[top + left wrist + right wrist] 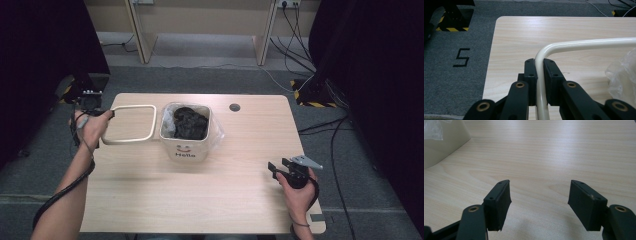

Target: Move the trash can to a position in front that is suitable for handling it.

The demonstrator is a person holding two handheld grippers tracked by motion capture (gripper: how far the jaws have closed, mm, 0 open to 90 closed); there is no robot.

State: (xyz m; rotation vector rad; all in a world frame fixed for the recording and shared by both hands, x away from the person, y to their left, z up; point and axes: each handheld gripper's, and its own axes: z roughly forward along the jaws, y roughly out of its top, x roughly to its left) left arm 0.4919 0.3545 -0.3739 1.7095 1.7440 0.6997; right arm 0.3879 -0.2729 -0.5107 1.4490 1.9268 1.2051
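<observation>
Cream-coloured frame (131,124), a single rounded-square hoop of tubing, lies beside the left wall of one small bin (186,150) near the middle of the tabletop (200,200), its right edge touching or nearly touching the bin's rim. The left gripper (111,114) reaches in from the tabletop's left edge and pinches the frame's left side: in the left gripper view its two black jaws press from either side on the cream tube (541,82) just below one rounded corner, with the tube running up between them and bending off to the right. The bin is cream too, carries a smiley mark and the word "Hello" on its front, and is lined with one clear plastic bag (216,131) whose edges spill over the rim; one dark crumpled mass (189,123) sits inside. The right gripper (273,169) is held well apart from all this, above the right front part of the tabletop, in the person's right hand (300,192). Its two jaws stand spread wide with nothing between them, bare wood showing in the gap in the right gripper view, and a corner of the bin (444,142) at upper left. One round dark grommet (234,107) sits in the tabletop behind the bin.
</observation>
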